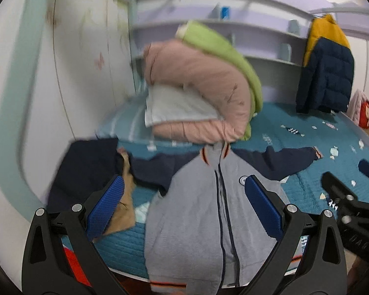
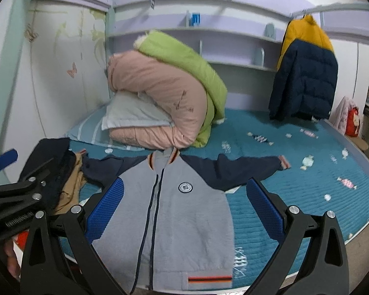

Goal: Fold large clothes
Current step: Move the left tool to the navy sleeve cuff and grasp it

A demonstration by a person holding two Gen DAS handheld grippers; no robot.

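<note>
The jacket (image 2: 184, 211) is laid flat on the bed (image 2: 307, 196), sleeves spread out. Nothing is folded yet. Both the left gripper (image 1: 184, 204) and right gripper (image 2: 185, 204) are held wide open and empty.

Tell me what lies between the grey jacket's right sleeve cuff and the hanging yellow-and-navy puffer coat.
Only bare teal bedspread with candy prints separates the cuff from the puffer coat, clearest in the right wrist view.
</note>
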